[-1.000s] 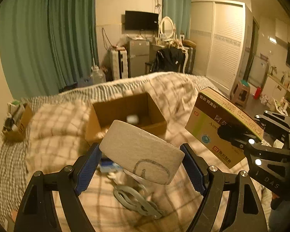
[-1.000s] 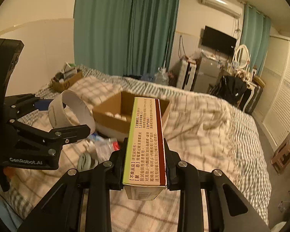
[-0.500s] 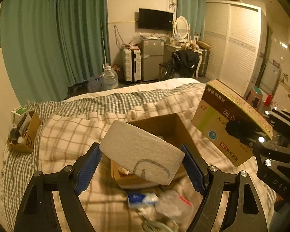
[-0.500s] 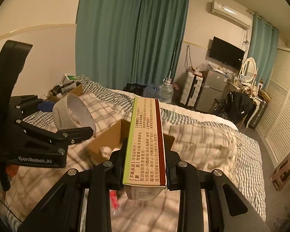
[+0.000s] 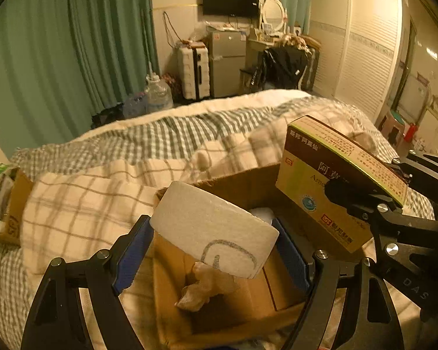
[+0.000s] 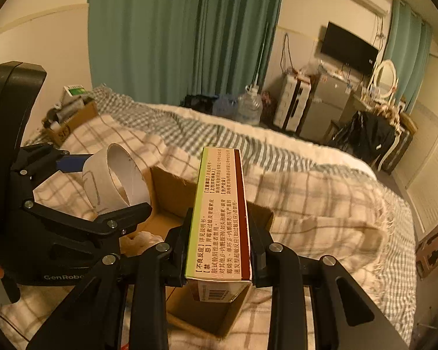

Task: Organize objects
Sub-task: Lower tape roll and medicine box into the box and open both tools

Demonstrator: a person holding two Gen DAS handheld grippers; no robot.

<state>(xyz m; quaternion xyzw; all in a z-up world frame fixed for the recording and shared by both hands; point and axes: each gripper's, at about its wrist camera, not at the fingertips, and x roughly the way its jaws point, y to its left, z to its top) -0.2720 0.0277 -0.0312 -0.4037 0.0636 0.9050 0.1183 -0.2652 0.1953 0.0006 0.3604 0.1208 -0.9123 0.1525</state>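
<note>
Both grippers loaded above the cardboard box

The left gripper (image 5: 213,242) clamps a tape roll (image 5: 216,230), the right gripper (image 6: 219,245) a medicine box (image 6: 222,218), both over the open cardboard box (image 5: 242,297) on the bed (image 6: 321,198); releasing off-centre may drop one outside.

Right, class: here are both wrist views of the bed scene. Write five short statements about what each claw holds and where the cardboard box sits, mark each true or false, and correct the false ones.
1. The left claw grips a white tape roll. True.
2. The right claw is open and empty. False: it is shut on a medicine box.
3. The open cardboard box sits on the checked bedding. True.
4. The cardboard box is empty. False: a crumpled pale item lies inside.
5. The medicine box already lies inside the cardboard box. False: the claw holds it above the box.
</note>
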